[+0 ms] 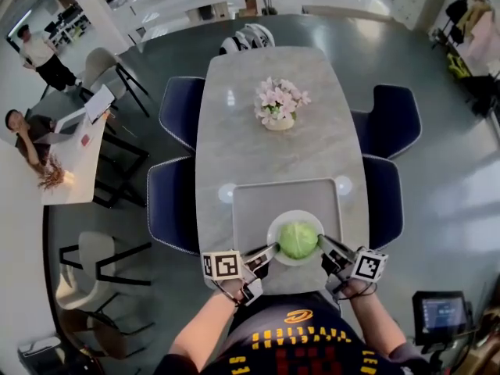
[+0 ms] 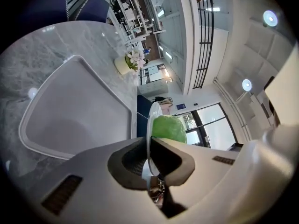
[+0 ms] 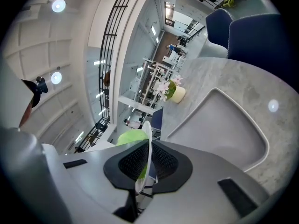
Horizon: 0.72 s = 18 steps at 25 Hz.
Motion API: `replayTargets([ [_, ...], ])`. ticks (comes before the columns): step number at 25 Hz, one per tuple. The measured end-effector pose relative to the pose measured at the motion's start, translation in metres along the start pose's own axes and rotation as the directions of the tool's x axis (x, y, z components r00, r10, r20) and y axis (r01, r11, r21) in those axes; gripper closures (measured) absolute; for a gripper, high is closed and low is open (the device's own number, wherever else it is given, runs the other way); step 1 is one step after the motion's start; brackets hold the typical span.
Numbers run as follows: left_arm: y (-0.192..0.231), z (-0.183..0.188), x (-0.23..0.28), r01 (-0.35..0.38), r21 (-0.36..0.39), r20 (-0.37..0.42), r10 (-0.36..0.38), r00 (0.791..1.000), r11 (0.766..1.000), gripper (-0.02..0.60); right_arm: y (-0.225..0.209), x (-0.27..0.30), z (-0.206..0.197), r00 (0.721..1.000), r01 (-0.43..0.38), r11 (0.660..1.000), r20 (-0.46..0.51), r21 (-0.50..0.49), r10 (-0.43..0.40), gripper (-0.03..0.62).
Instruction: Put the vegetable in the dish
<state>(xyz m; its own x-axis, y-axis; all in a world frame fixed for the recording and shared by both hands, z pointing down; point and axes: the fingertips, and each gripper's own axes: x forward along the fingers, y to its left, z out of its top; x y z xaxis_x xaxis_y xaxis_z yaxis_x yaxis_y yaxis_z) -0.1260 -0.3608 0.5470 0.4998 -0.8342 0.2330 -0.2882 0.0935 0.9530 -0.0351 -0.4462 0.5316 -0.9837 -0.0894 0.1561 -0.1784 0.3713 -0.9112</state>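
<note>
A round green cabbage (image 1: 298, 240) lies in a white dish (image 1: 283, 256) held above the near part of a grey tray (image 1: 258, 198). My left gripper (image 1: 271, 250) is shut on the dish's left rim, and my right gripper (image 1: 325, 244) is shut on its right rim. In the left gripper view the dish rim (image 2: 150, 125) stands edge-on between the jaws with the cabbage (image 2: 168, 128) behind it. Seen from the right gripper view, the rim (image 3: 147, 143) is likewise pinched, with the cabbage (image 3: 131, 137) to its left.
The tray lies on a long marble table (image 1: 273, 143) with a pot of pink flowers (image 1: 280, 104) farther back. Dark blue chairs (image 1: 173, 201) stand along both sides. Two round lights (image 1: 226, 193) flank the tray. People sit at a desk far left.
</note>
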Motion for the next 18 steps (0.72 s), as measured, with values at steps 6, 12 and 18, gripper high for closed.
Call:
replayTargets([
  [6,0.028,0.004,0.014,-0.019,-0.048,-0.062,0.016,0.998,0.999,0.568,-0.030,0.009,-0.003,0.999,0.041,0.998,0.006,0.054,-0.041,0.572],
  [12,0.041,0.010,0.025,-0.011,-0.068,-0.108,0.004,0.994,0.998,0.568,-0.041,0.019,0.004,1.000,0.020,0.999,0.004,0.033,-0.020,0.572],
  [18,0.057,0.017,0.033,-0.042,-0.067,-0.148,0.032,0.988,0.997,0.568,-0.056,0.026,0.005,0.997,0.080,0.996,-0.006,0.043,-0.080,0.572],
])
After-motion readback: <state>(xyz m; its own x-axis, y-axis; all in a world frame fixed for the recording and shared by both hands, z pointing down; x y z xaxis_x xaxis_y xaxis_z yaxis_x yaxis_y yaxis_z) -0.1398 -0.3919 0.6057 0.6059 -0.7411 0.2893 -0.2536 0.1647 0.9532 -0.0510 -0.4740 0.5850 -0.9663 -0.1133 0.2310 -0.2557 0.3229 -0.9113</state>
